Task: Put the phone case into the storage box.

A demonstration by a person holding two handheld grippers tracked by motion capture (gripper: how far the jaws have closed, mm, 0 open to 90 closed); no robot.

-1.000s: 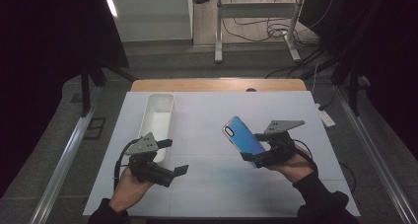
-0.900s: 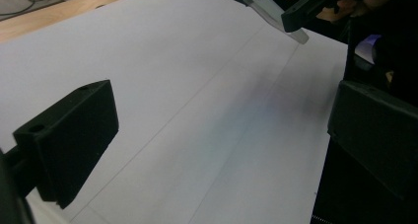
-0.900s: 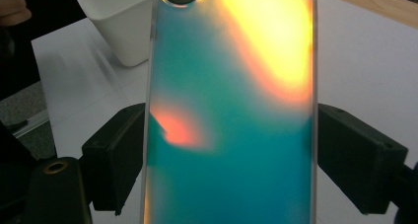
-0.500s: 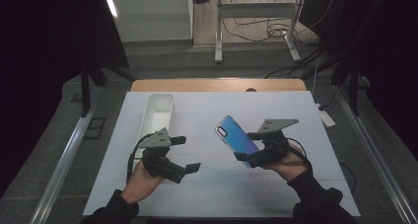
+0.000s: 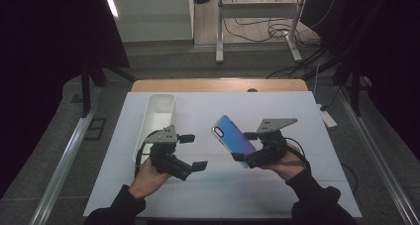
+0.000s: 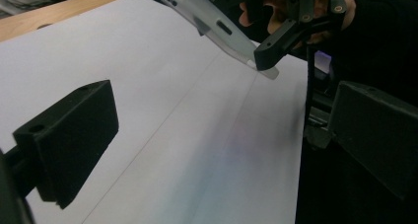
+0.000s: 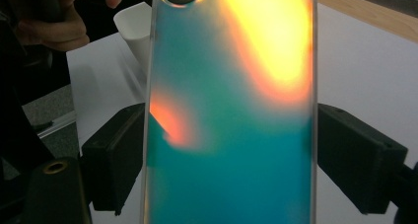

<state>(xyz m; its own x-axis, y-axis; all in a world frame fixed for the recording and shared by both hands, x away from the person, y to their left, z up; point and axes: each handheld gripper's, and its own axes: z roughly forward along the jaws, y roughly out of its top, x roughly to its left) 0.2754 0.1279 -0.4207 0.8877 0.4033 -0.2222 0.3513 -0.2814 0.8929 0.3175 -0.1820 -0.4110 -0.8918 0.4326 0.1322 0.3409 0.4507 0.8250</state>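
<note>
A phone [image 5: 232,137] with a shiny blue-green back stands tilted above the white table cover. My right gripper [image 5: 243,148] is shut on its lower part, one jaw on each long edge. In the right gripper view the phone's back [image 7: 231,110] glows teal with orange reflections, its camera ring at the top, and both pads [image 7: 116,155] press its sides. My left gripper [image 5: 194,151] hovers left of the phone, open and empty, pointing toward it. The left gripper view looks between my open left gripper [image 6: 222,150] at the phone's edge [image 6: 217,26] and the right gripper [image 6: 291,31] beyond.
A long white tray [image 5: 159,117] lies at the left of the white cover [image 5: 277,106], just behind my left hand; it also appears as the white tray [image 7: 133,26]. The wooden table edge [image 5: 218,84] runs along the back. Metal rails flank the table.
My left gripper has moved right, away from the tray and toward the phone. The right gripper with the phone has shifted slightly left.
</note>
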